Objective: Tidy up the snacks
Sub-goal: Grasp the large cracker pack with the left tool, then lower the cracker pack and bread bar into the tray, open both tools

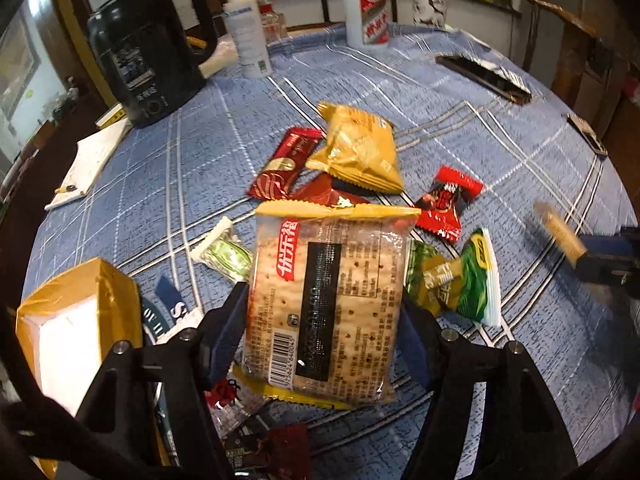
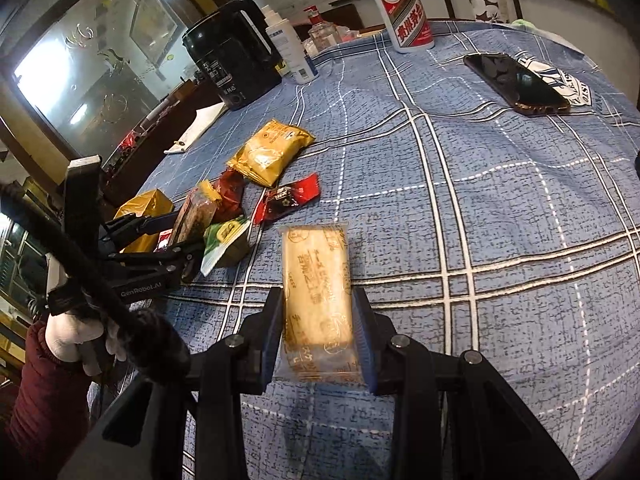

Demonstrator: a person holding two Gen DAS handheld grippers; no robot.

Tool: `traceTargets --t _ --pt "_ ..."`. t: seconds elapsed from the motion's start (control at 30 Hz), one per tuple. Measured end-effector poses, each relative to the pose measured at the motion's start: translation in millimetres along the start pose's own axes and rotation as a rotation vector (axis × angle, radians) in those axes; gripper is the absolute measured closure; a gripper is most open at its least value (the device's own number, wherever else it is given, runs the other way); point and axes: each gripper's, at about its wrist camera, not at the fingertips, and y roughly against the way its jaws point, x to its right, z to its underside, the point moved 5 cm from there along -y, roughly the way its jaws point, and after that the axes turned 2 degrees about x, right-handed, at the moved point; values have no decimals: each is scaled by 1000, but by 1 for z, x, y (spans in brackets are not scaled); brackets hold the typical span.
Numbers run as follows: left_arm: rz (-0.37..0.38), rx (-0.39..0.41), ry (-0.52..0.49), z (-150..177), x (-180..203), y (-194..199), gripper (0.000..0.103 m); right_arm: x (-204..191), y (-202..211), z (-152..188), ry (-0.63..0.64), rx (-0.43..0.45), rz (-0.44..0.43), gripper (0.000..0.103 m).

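Note:
My left gripper (image 1: pixel 324 304) is shut on a clear cracker pack with yellow ends (image 1: pixel 326 300) and holds it above the blue plaid tablecloth (image 1: pixel 500 140). It also shows in the right wrist view (image 2: pixel 196 216). My right gripper (image 2: pixel 318 300) is shut on a pale yellow wafer bar (image 2: pixel 318 296), held above the cloth; it shows blurred in the left wrist view (image 1: pixel 560 234). Loose snacks lie in a heap: a yellow pouch (image 1: pixel 358 148), a red chocolate bar (image 1: pixel 284 164), a red candy (image 1: pixel 448 202), green packets (image 1: pixel 460 280) and a small green-white candy (image 1: pixel 224 256).
A yellow box (image 1: pixel 76 320) stands at the near left. A black kettle (image 1: pixel 148 48), a white bottle (image 1: pixel 248 28), a white and red liquor bottle (image 1: pixel 366 8) and a paper cup (image 1: pixel 430 2) stand at the back. A phone (image 2: pixel 516 82) lies far right, a notepad (image 1: pixel 90 160) left.

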Motion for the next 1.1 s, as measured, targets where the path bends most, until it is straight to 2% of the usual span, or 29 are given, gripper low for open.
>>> traceTargets --t 0.17,0.37,0.57,0.7,0.87,1.1 --pt "7 36 67 2 -3 22 34 -7 3 0 5 6 -11 70" --pt "46 112 145 15 -9 75 34 -24 12 4 23 18 -23 70" --pt "53 172 241 42 -39 126 34 -62 24 8 83 34 -44 70" --pt "-26 188 292 69 -76 150 34 -95 26 10 133 33 -67 70" --pt "-111 168 383 100 -132 162 34 -150 17 12 194 7 -127 70" --pt "-216 84 479 135 -206 146 34 -247 -24 19 294 -81 -223 70"
